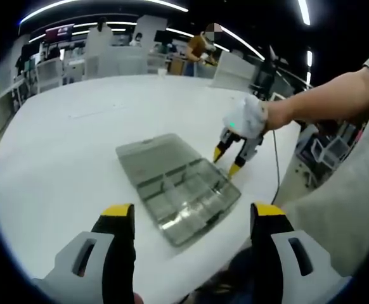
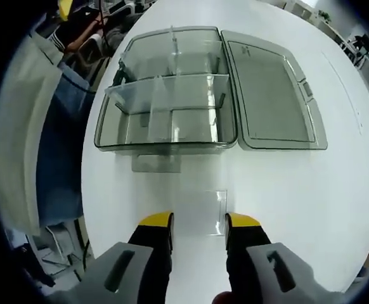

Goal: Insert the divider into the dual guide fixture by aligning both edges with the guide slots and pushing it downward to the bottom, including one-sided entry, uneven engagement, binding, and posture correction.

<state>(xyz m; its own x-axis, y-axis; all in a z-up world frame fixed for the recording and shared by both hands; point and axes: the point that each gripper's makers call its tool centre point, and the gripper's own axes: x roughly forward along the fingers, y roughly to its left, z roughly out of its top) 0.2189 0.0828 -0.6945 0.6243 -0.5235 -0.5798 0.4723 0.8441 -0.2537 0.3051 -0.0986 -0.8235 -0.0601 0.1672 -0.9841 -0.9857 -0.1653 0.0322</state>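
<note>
Two things lie on your white table point(image 2: 311, 190): the clear open organizer box point(image 2: 165, 95), then a loose transparent divider point(image 2: 200, 212) flat just ahead of your right gripper point(image 2: 199, 221), jaws parted, empty. Your left gripper point(image 1: 194, 215) gapes wide, empty.

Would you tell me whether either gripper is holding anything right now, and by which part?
Nothing is held. The left gripper is open. The right gripper is open around a clear divider lying flat on the table.
</note>
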